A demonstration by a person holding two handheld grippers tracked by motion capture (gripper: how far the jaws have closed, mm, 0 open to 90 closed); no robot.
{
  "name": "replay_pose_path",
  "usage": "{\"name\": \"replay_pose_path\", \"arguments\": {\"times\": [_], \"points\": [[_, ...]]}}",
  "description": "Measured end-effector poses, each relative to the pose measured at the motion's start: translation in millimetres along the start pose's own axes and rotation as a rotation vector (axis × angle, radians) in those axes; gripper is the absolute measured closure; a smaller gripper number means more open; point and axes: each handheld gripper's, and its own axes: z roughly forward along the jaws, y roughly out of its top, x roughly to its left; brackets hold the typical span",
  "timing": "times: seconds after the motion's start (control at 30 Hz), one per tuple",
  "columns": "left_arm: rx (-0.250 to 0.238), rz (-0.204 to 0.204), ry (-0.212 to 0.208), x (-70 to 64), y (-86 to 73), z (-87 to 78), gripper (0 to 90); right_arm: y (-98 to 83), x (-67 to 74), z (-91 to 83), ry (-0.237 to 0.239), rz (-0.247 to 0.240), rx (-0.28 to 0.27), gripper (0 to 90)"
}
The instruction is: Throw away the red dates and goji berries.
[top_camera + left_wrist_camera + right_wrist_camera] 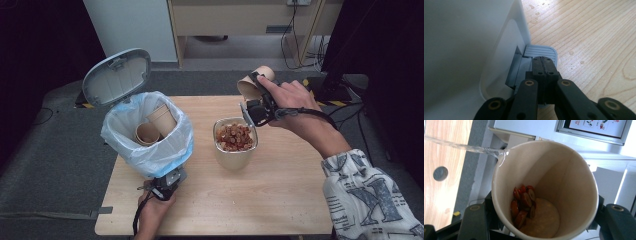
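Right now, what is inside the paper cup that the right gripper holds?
The paper cup held by the right gripper has several red-brown dried fruit slices near its pale bottom. Anything beneath the slices is covered.

Soft even light, dim blurred edges

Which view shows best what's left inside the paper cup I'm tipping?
The right gripper view: it looks straight into the paper cup, showing red dried fruit slices clinging near its bottom. The high view shows the cup from outside only, tilted in the right hand-held gripper.
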Motion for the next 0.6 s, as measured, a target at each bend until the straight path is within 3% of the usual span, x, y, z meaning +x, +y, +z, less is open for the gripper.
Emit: {"name": "replay_pose_path", "arguments": {"times": [0.6], "points": [[-0.001, 0.001, 0.001, -0.3, 0.0, 0.1, 89.0, -2.0, -3.0, 1.6, -0.014, -0.028, 0.01, 36.3]]}}
